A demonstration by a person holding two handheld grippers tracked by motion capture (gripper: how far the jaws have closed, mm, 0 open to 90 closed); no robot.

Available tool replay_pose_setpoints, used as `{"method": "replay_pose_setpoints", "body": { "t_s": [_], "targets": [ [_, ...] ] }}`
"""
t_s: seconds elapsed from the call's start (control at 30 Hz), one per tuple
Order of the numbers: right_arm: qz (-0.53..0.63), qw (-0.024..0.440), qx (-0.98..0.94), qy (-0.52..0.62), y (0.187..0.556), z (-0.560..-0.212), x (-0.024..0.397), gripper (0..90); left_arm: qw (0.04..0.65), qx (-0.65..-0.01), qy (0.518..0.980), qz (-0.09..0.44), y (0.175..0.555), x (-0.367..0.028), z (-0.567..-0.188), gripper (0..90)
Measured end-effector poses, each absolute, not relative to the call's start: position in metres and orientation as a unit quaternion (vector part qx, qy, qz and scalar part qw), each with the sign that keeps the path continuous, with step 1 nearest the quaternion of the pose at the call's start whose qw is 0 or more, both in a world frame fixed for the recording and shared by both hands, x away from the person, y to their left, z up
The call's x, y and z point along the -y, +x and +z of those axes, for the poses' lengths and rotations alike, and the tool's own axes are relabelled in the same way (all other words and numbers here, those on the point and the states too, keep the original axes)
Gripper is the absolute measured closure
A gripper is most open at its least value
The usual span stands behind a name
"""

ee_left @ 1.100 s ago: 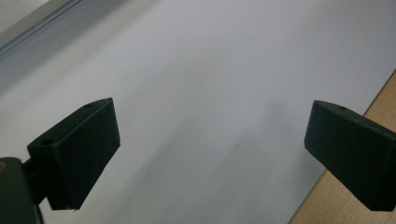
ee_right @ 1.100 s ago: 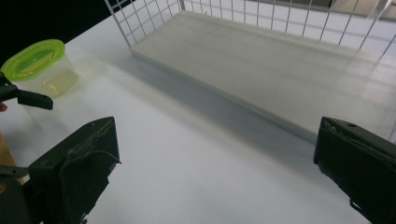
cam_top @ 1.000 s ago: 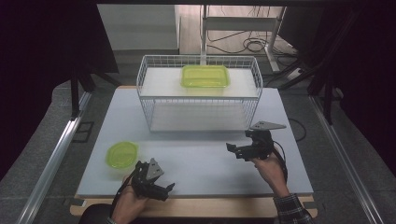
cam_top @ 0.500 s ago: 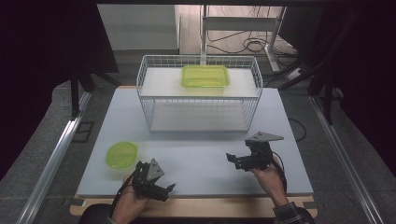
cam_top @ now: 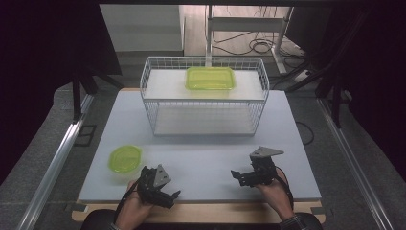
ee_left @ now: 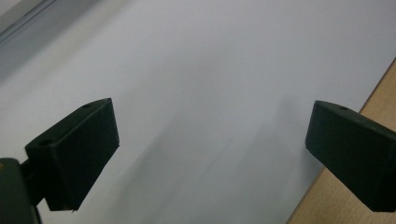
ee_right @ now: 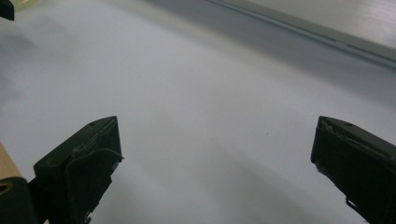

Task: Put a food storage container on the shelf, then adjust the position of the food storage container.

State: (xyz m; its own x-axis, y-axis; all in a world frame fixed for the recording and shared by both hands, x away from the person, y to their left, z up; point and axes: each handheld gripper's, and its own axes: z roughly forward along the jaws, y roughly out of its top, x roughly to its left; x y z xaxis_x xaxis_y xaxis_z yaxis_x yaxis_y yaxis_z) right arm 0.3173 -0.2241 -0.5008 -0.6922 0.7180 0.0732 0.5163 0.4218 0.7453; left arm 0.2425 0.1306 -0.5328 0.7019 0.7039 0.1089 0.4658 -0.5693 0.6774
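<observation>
Round green lidded container (cam_top: 125, 159) front-left on white tabletop (cam_top: 210, 153), just beside left gripper (cam_top: 165, 195), jaws wide apart, empty. Wire basket (cam_top: 203, 96) holds rectangular green lidded container (cam_top: 210, 78). Right gripper (cam_top: 238, 176) jaws apart, empty. No readable labels.

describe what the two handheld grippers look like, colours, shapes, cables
Both are black. The right gripper carries a grey three-cornered plate on top; the left gripper has a smaller grey plate. Each has two blocky black jaws with flat inner faces. A dark cable trails from each towards the person.
</observation>
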Motion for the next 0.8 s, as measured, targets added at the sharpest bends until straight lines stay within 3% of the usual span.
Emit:
{"method": "replay_pose_setpoints", "body": {
  "t_s": [0.53,0.63,0.67,0.7,0.77,0.8],
  "targets": [
    [0.383,0.129,-0.833,0.377,0.321,-0.505,0.227,2.0,0.360,-0.367,0.843,0.158,0.251,-0.145,-0.516,5.9],
    [0.384,0.127,-0.833,0.378,0.322,-0.506,0.228,2.3,0.362,-0.368,0.841,0.162,0.255,-0.149,-0.505,16.8],
    [0.384,0.126,-0.833,0.378,0.322,-0.506,0.228,2.4,0.363,-0.367,0.841,0.163,0.256,-0.150,-0.501,16.8],
    [0.383,0.125,-0.833,0.378,0.322,-0.506,0.228,2.5,0.365,-0.368,0.840,0.164,0.257,-0.151,-0.498,21.3],
    [0.383,0.124,-0.834,0.377,0.322,-0.506,0.228,2.8,0.364,-0.366,0.839,0.169,0.260,-0.153,-0.491,38.5],
    [0.383,0.124,-0.834,0.377,0.322,-0.506,0.228,2.8,0.361,-0.367,0.840,0.171,0.262,-0.154,-0.488,38.5]
  ]
}}
